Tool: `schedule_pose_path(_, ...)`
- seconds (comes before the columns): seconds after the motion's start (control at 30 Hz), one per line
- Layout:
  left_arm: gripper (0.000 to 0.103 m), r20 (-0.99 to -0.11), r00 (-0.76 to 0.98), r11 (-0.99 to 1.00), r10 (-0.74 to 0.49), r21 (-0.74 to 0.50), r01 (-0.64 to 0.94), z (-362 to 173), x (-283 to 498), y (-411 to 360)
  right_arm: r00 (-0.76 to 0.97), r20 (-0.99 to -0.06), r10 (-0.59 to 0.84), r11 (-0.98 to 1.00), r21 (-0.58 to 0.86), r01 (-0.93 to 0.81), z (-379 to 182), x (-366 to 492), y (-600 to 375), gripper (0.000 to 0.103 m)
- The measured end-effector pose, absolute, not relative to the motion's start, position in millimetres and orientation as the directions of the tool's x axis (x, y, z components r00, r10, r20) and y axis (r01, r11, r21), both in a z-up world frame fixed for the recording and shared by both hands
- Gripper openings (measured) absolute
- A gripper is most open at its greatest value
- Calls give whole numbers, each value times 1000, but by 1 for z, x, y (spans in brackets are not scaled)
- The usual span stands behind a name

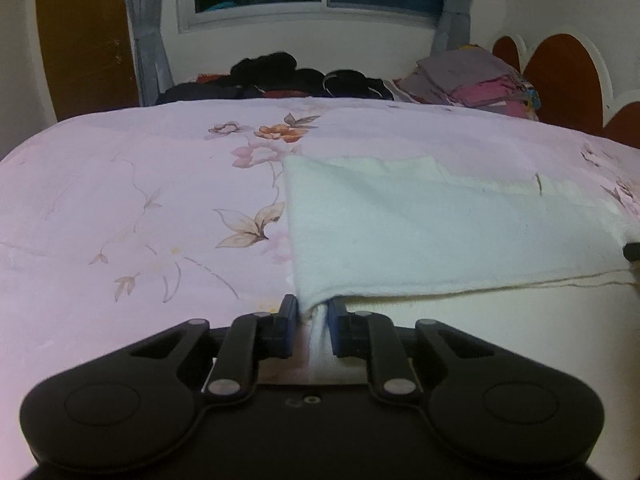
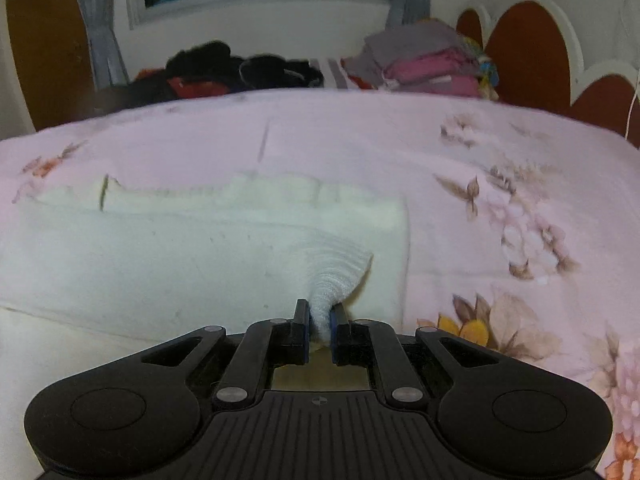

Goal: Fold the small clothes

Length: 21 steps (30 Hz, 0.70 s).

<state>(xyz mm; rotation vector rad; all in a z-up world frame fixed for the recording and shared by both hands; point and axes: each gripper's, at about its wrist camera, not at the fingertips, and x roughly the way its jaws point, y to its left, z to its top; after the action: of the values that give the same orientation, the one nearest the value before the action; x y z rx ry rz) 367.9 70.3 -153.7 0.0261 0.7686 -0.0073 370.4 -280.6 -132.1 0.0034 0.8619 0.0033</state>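
The white cloth (image 1: 440,224) lies on the bed (image 1: 120,200), partly folded, with its near edge lifted over a lower layer. The left hand-held gripper (image 1: 313,322) pinches the cloth's near left corner between its blue pads, and the right hand-held gripper (image 2: 320,322) is clenched on a bunched wad of the near right corner (image 2: 340,280).

The main risk, as I judge it, is uneven travel: if one gripper runs ahead of the other, the fold goes askew and the far edge (image 2: 240,192), already ragged, ends up misaligned. The right grip holds a gather, not a flat edge, so that corner may set down creased or slip free under tension. The left bite looks shallow, close to the corner tip, and could let go.

Ahead of both grippers the floral sheet is open well past the cloth. Farther ahead sit dark clothes (image 1: 280,76) and a folded stack (image 2: 424,64), well apart from the work. The headboard (image 2: 528,52) stands ahead and to the right.
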Motion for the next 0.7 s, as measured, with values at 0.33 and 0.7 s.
schedule_pose_path(0.33, 48, -694, 716, 991, -68, -129, -32, -130, 365, 98, 730, -683, 25, 996, 81, 41, -101, 361, -294, 11)
schedule_pose_path(0.7, 51, -692, 707, 988, -146, -139, 69, -134, 437, 53, 722, -683, 113, 987, 161, -2, -111, 388, -258, 59)
